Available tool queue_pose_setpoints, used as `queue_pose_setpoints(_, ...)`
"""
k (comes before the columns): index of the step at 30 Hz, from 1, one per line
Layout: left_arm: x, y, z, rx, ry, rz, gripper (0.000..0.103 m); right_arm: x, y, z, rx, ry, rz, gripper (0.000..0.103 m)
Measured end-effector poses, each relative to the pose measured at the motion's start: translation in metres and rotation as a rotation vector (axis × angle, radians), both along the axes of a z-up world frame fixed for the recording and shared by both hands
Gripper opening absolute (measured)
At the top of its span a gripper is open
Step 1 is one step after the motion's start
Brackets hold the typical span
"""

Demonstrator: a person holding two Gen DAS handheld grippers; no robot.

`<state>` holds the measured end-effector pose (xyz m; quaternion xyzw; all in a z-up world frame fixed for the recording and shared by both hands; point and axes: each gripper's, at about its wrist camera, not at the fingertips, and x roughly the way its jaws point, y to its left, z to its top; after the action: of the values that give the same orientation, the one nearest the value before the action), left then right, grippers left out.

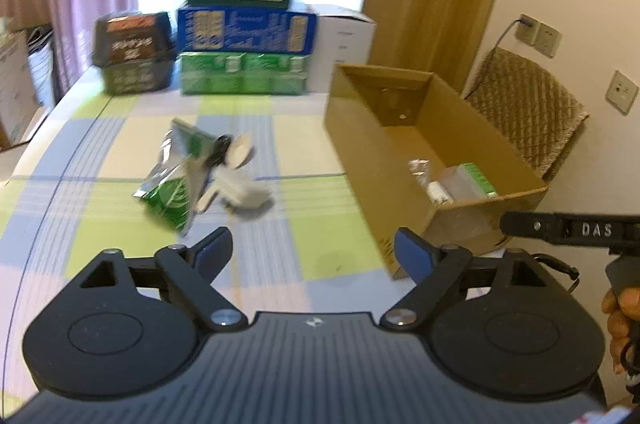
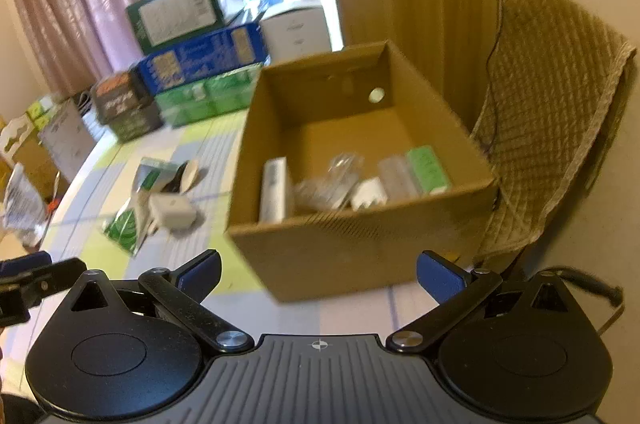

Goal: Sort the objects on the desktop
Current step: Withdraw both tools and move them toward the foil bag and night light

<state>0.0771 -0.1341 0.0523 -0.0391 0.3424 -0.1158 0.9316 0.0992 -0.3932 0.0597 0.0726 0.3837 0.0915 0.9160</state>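
A small heap lies mid-table: green foil packets (image 1: 170,184) (image 2: 128,220), a white charger block (image 1: 244,190) (image 2: 173,210), a pale wooden spoon (image 1: 242,146) (image 2: 190,174) and a dark item (image 1: 218,148). The open cardboard box (image 1: 360,144) (image 2: 312,248) to the right holds a white box (image 2: 274,190), a green carton (image 2: 428,170) (image 1: 478,180), clear wrappers (image 2: 332,184) and a white plug (image 2: 370,194). My left gripper (image 1: 314,250) hovers open in front of the heap, nothing between its fingers. My right gripper (image 2: 320,274) stands open before the box's near wall, empty.
Stacked cartons (image 1: 244,24) (image 2: 196,52) and a white box (image 1: 344,40) line the table's far edge. A chair with a quilted cover (image 1: 524,108) (image 2: 548,120) stands right of the box. The checked tablecloth (image 1: 100,152) covers the table. A hand (image 1: 622,320) holds the right gripper.
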Motion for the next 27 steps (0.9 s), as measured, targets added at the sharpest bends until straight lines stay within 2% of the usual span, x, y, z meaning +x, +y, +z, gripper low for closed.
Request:
queue_pose_setpoints(5,-0.012,0.021,-0.007,0.005,0.028,0.046,0.09,-0.008,0.018,-0.011,-0.006,0.036,0.037,0.101)
queue_pose_setpoints(12,-0.021,0.039,-0.014,0.022,0.046,0.087,0.101,-0.016,0.04,-0.019,-0.004,0.057,0.082,0.101)
queue_pose_setpoints(15,-0.026,0.045,-0.019,0.049,0.051,0.101,0.101,-0.02,0.051,-0.024,-0.004,0.07,0.114,0.101)
queue_pose_setpoints(27,-0.03,0.086,-0.029,0.027,0.072,0.177,0.101,-0.027,0.083,-0.038,-0.014,0.105,0.185,0.101)
